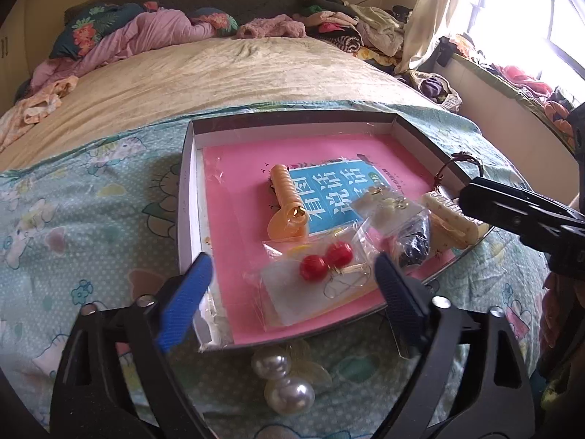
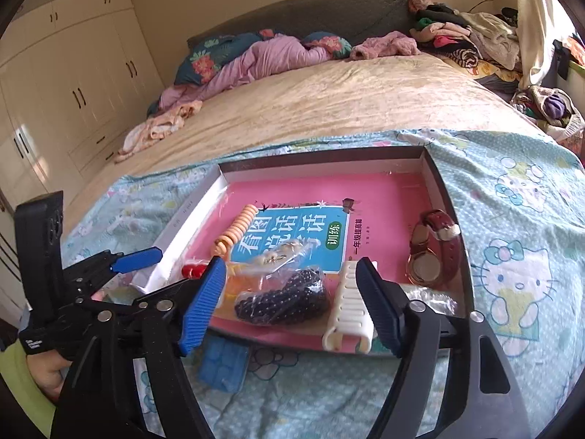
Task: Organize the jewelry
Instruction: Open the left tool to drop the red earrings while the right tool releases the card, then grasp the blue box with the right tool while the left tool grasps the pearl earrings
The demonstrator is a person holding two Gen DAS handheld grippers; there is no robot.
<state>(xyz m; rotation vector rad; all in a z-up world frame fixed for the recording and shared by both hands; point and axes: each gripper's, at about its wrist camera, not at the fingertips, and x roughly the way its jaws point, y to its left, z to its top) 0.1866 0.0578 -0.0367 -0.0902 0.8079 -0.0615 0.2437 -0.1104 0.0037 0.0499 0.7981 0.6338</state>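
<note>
A shallow box (image 1: 292, 124) lies on the bedspread with a pink book inside. On the book are an orange coil hair tie (image 1: 287, 194), a bag of red bead earrings (image 1: 325, 259), a bag of cream earrings (image 1: 384, 208), a bag of dark beads (image 2: 285, 296), a cream hair clip (image 2: 349, 307) and a red-strapped watch (image 2: 435, 252). My left gripper (image 1: 292, 292) is open, its pads well apart either side of the red earring bag. My right gripper (image 2: 292, 303) is open around the bead bag and the clip, its right pad close beside the clip.
A pearl ornament (image 1: 285, 380) lies on the cartoon-print bedspread (image 1: 91, 219) in front of the box. A blue case (image 2: 223, 366) lies by the box's near edge. Crumpled bedding and clothes are heaped at the headboard. Wardrobes (image 2: 73, 91) stand at the left.
</note>
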